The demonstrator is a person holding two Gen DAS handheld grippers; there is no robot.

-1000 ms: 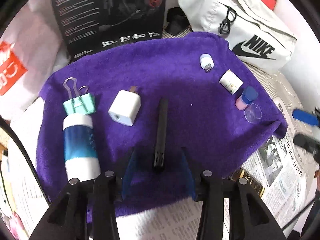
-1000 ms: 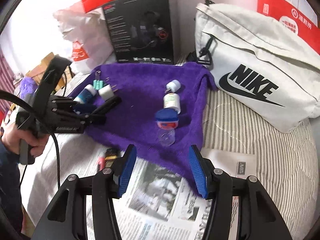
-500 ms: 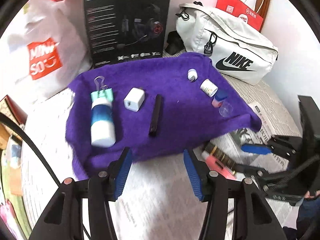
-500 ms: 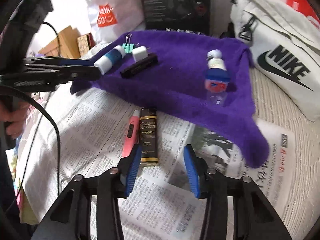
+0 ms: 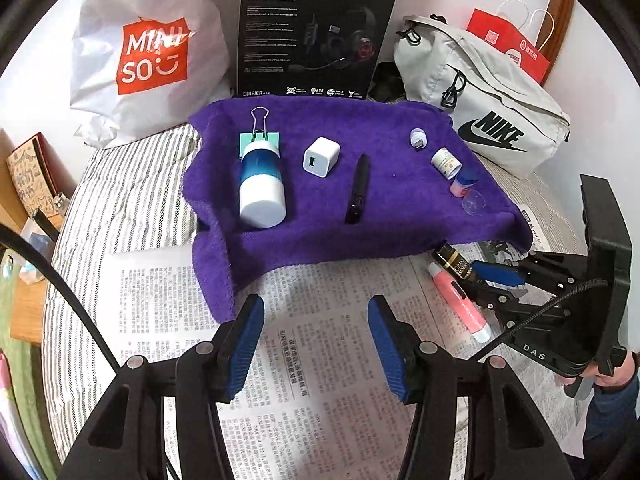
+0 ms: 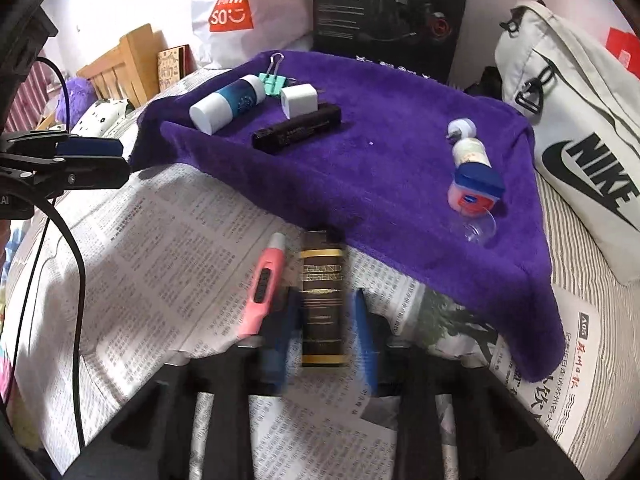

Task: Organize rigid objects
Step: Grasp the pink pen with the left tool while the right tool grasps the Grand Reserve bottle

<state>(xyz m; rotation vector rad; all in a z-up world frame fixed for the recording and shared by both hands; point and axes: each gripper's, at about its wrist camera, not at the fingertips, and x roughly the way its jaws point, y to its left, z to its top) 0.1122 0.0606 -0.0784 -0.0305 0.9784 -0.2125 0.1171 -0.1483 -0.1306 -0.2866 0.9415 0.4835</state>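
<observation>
A purple towel (image 5: 400, 216) holds a blue-and-white bottle (image 5: 261, 184), a green binder clip (image 5: 259, 132), a white charger cube (image 5: 321, 157), a black bar (image 5: 357, 188), a small white cap (image 5: 418, 138), a white vial (image 5: 446, 162) and a pink jar with a blue lid (image 5: 462, 184). On the newspaper lie a dark "Grand Reserve" box (image 6: 322, 300) and a pink pen (image 6: 264, 282). My right gripper (image 6: 323, 328) straddles the dark box, its blue pads (image 6: 366, 336) blurred and a little apart from it. My left gripper (image 5: 316, 344) is open and empty over the newspaper.
A Miniso bag (image 5: 148, 52), a black headset box (image 5: 316, 32) and a white Nike bag (image 5: 480, 112) stand behind the towel. A clear cup (image 6: 478, 226) lies by the pink jar. Newspaper (image 5: 320, 380) covers the striped bedding.
My left gripper has pulled back from the black bar off the towel. My right gripper has moved down and forward, its jaws narrowing around the dark box.
</observation>
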